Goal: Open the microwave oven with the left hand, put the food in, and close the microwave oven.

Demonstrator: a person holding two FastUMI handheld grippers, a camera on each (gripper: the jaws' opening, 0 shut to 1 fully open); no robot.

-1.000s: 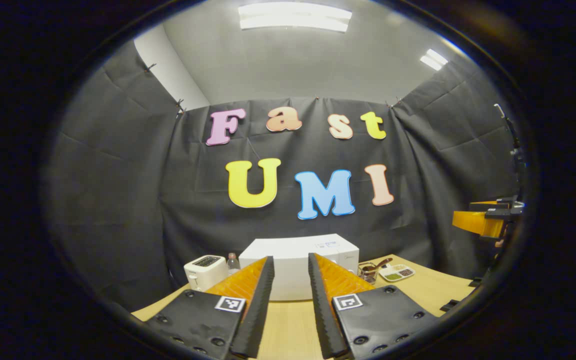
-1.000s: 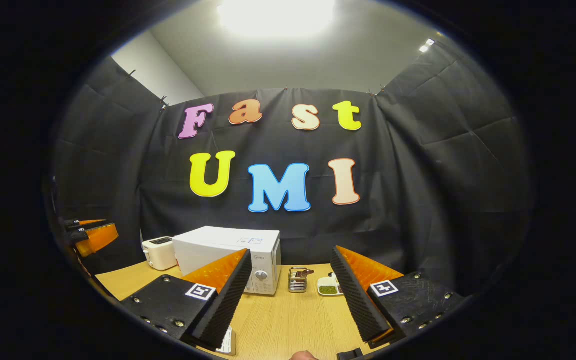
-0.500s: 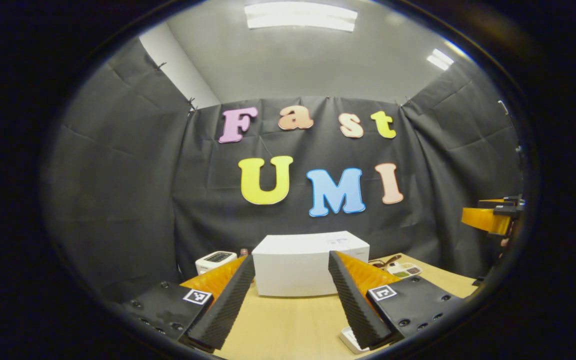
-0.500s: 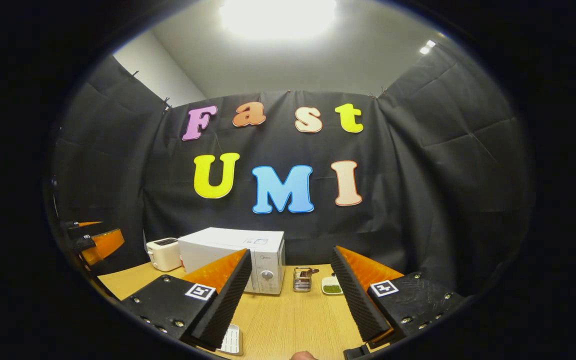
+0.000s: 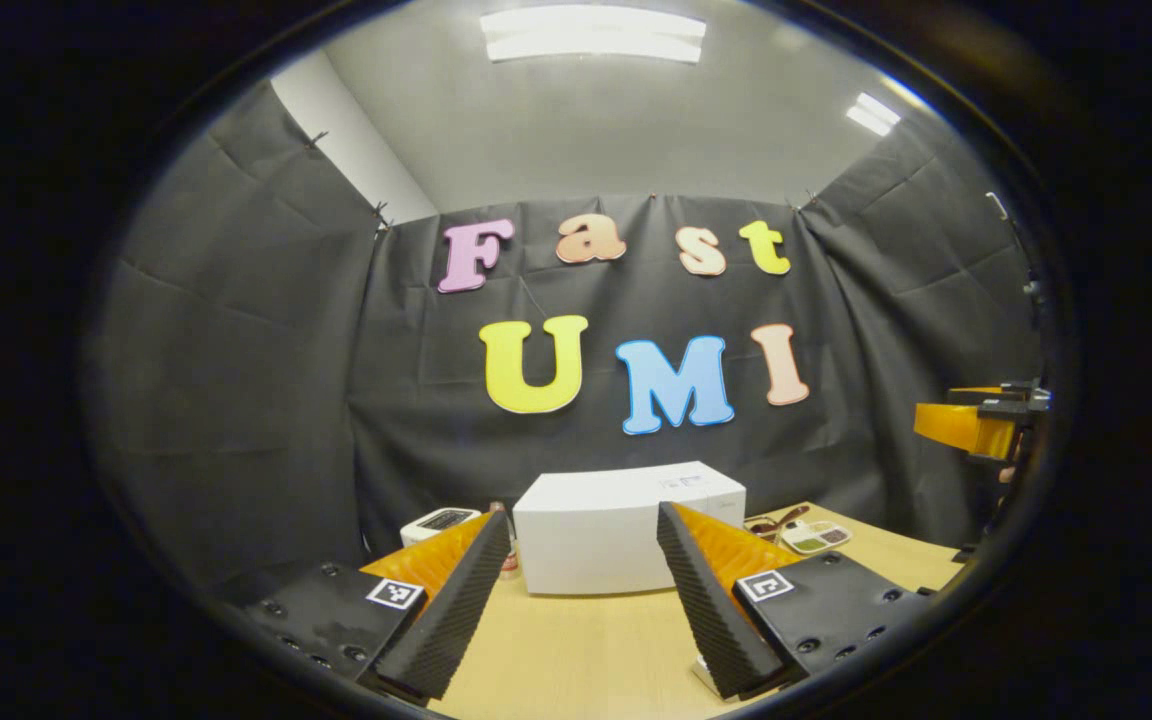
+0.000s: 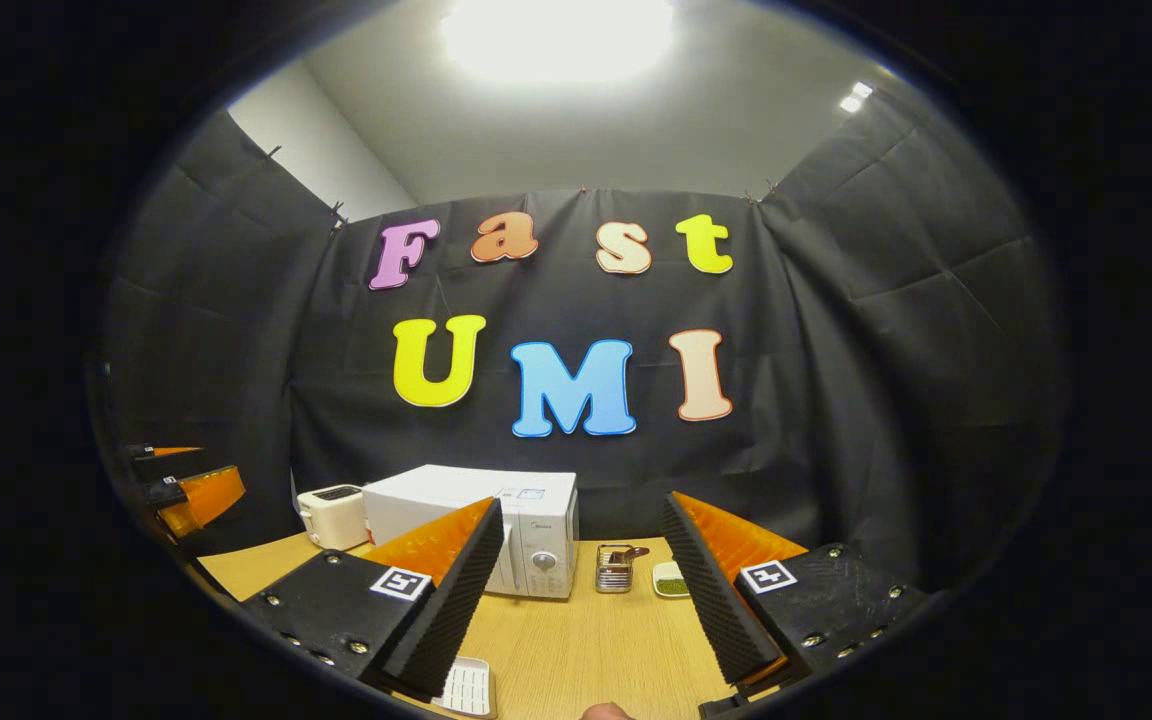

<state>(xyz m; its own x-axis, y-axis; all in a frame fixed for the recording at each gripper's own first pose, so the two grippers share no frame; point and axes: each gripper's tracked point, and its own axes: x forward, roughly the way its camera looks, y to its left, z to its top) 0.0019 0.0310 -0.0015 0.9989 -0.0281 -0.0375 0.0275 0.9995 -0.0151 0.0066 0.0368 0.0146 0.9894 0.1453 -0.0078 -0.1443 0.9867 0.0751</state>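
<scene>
Both grippers hang above the near part of the wooden tabletop (image 6: 576, 640), jaws wide and holding nothing: left gripper (image 5: 576, 590), right gripper (image 6: 581, 590). The right gripper view catches a white ribbed tray (image 6: 466, 686) at the near edge. Bare wood runs back to the boxy white microwave oven (image 5: 626, 530), door closed, at the far edge, its dial (image 6: 543, 561) seen from the right, with a white toaster (image 6: 334, 515) on its left side.

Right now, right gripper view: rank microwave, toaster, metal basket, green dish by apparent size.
1. microwave
2. toaster
3. metal basket
4. green dish, partly hidden by the right gripper, so unsure.
All stand at similar depth on the table.
</scene>
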